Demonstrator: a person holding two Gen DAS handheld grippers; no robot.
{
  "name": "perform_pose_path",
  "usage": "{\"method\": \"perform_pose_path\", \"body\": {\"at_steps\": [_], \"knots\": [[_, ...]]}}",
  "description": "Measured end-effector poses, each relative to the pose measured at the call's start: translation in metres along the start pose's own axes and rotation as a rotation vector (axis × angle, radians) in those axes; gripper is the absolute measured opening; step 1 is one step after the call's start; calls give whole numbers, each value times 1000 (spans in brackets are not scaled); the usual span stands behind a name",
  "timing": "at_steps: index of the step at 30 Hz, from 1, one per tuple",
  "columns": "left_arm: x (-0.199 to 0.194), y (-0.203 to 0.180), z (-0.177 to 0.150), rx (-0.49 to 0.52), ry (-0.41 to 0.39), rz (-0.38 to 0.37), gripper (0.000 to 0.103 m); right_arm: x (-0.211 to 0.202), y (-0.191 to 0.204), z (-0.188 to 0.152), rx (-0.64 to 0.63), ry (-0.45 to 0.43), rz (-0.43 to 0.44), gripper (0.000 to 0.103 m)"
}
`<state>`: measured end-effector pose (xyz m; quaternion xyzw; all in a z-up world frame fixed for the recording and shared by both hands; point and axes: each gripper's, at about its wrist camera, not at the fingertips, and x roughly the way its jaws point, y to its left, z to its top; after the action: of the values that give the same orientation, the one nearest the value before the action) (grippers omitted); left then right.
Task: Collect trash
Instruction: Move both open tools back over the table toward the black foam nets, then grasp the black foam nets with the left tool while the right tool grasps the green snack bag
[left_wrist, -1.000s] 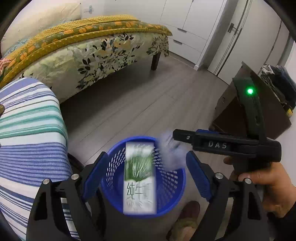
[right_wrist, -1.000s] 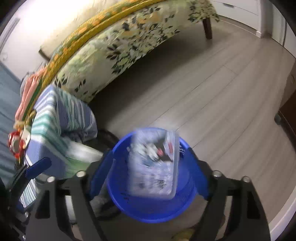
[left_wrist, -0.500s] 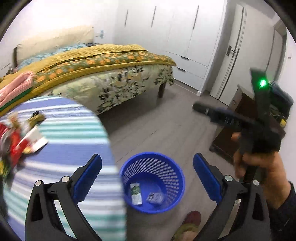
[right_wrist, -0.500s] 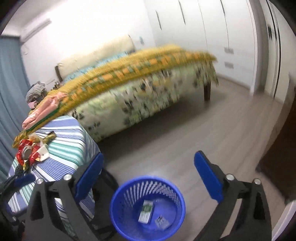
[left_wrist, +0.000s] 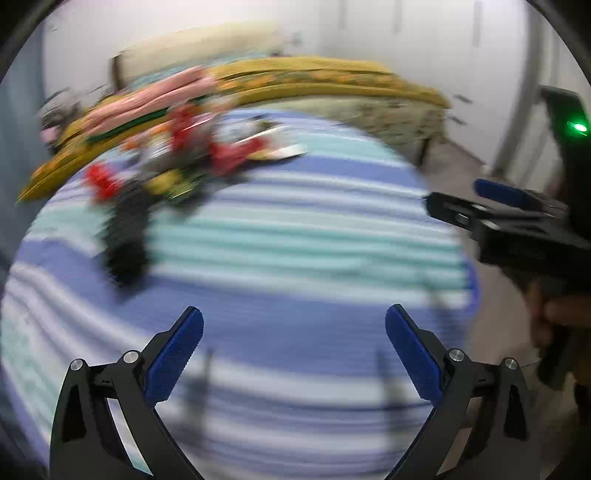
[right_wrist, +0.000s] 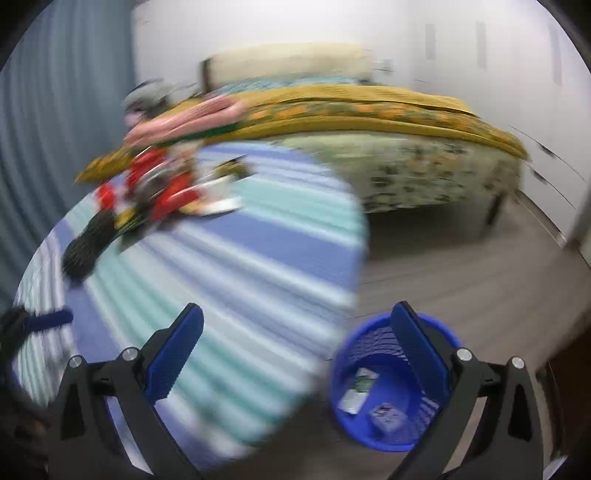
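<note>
Both views are motion-blurred. My left gripper (left_wrist: 294, 332) is open and empty above a round table with a blue, white and teal striped cloth (left_wrist: 295, 266). A pile of red, yellow and dark trash (left_wrist: 177, 158) lies at the table's far left; it also shows in the right wrist view (right_wrist: 159, 192). My right gripper (right_wrist: 295, 328) is open and empty, over the table's right edge. The blue mesh bin (right_wrist: 369, 428) stands on the floor below, holding a green carton (right_wrist: 360, 387) and a small pack (right_wrist: 386, 411). The right gripper also shows in the left wrist view (left_wrist: 480, 206).
A bed with a yellow floral cover (right_wrist: 406, 147) stands behind the table, with pink cloth (right_wrist: 192, 118) folded on it. White wardrobes (left_wrist: 461, 74) line the far right wall. Grey wood floor (right_wrist: 461, 277) lies between bed and bin.
The carton and the pack dropped from the grippers into the bin. Both grippers then rose and swung left from over the bin to over the striped table.
</note>
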<state>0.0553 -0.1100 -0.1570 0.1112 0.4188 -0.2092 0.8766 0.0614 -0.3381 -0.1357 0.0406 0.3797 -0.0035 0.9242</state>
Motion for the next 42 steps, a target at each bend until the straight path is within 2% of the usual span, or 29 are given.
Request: {"method": "perform_pose_path", "body": {"at_steps": [3, 6, 9, 14, 18, 22, 26, 29, 31, 34, 35, 36, 38, 42], "knots": [[-5, 40, -10, -45, 22, 81, 98, 17, 38, 8, -66, 43, 22, 98], [-7, 72, -16, -87, 45, 121, 98, 32, 63, 14, -98, 94, 27, 98], [-5, 89, -16, -113, 52, 123, 98, 54, 81, 22, -112, 144, 44, 98], [-12, 106, -13, -156, 23, 72, 98, 75, 99, 24, -151, 177, 37, 98], [-14, 121, 9, -182, -21, 27, 98, 80, 99, 26, -129, 177, 47, 98], [-4, 128, 44, -151, -50, 21, 98, 82, 99, 28, -122, 181, 50, 98], [29, 135, 73, -130, -3, 45, 98, 82, 99, 28, -123, 181, 50, 98], [51, 138, 80, -122, 49, 56, 98, 82, 99, 28, -123, 181, 50, 98], [62, 136, 81, -106, 71, 78, 94, 82, 99, 27, -123, 181, 51, 98], [70, 134, 79, -105, 89, 68, 85, 83, 99, 27, -123, 181, 51, 98], [70, 134, 78, -107, 88, 61, 77, 83, 99, 27, -123, 181, 51, 98], [71, 133, 77, -107, 91, 54, 63, 83, 99, 27, -123, 181, 51, 98], [71, 132, 76, -104, 96, 37, 42, 82, 99, 28, -122, 180, 51, 98], [52, 137, 68, -107, 73, 41, 39, 82, 99, 27, -122, 180, 51, 98]]}}
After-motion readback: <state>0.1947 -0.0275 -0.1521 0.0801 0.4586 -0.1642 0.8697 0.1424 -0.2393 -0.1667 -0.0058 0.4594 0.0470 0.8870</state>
